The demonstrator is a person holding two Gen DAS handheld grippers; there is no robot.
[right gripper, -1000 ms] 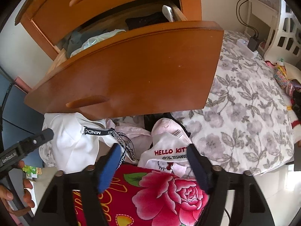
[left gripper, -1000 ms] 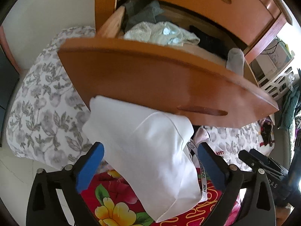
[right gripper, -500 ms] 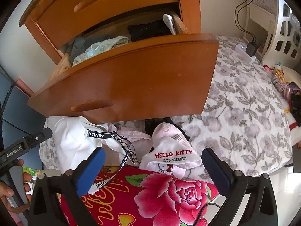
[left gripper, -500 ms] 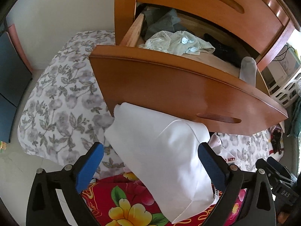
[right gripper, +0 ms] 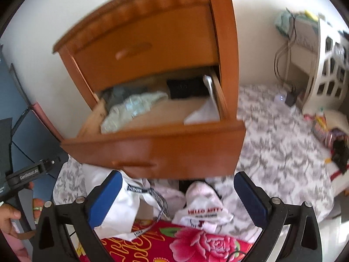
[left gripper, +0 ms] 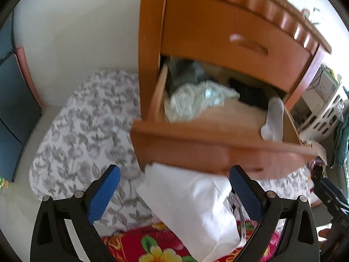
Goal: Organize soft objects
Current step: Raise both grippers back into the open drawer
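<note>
Left wrist view: the left gripper has its blue pads spread wide, with a folded white cloth lying between them; neither pad presses on it. The cloth sits below the front of the open wooden drawer, over a red floral blanket. Inside the drawer this view shows a pale green garment, a black item and a white sock draped on the right edge.

Right wrist view alone shows a pink-white Hello Kitty garment and a black-and-white lettered strap on the bed's grey floral sheet. The right gripper stands fully apart, holding nothing. At the far left, a hand grips the other tool's handle.
</note>
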